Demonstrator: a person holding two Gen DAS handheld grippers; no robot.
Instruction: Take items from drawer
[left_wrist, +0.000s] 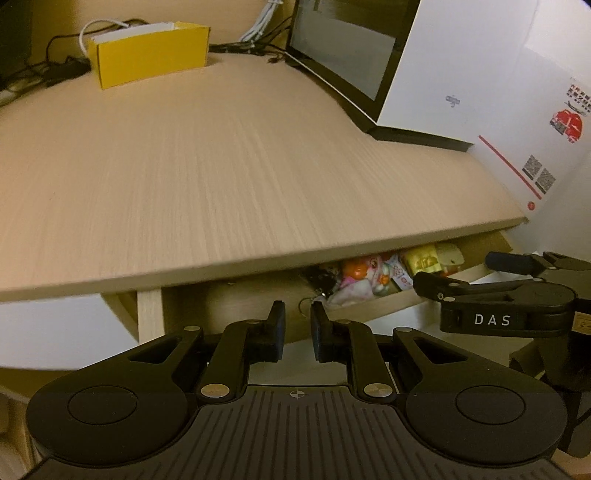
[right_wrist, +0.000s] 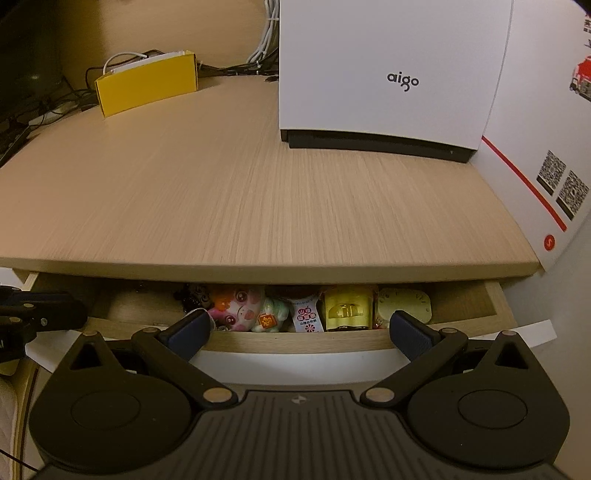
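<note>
The pale wood-grain surface (right_wrist: 258, 192) fills most of both views. At its back right stands a white box (right_wrist: 388, 74) printed "aigo" on a black base, and beside it on the far right a white carton (right_wrist: 535, 192) with a red stripe and two square codes. At the back left sits a yellow box (right_wrist: 147, 85) with white and black cables (right_wrist: 266, 37) trailing behind it.

Under the front edge of the surface the drawer (right_wrist: 295, 341) stands partly pulled out, so only a narrow strip of its inside shows. Its items lie in a row toward the right half of that strip: a dark trinket at the left end, a pink-and-white plush toy (right_wrist: 240, 306), a small white sachet (right_wrist: 306, 314) with red print, a yellow packet (right_wrist: 347, 306), and a pale yellow piece (right_wrist: 406, 301) like a clock face. The left part of the strip looks bare.

The right claw (right_wrist: 299, 332) hovers just in front of the drawer's front panel, its fingers spread wide and grasping nothing. The left claw (left_wrist: 298, 321) is off the drawer's left end, its fingers drawn close with a slim gap and nothing between them. A small metal ring (left_wrist: 303, 308) shows just beyond that gap, at the drawer's rim.
</note>
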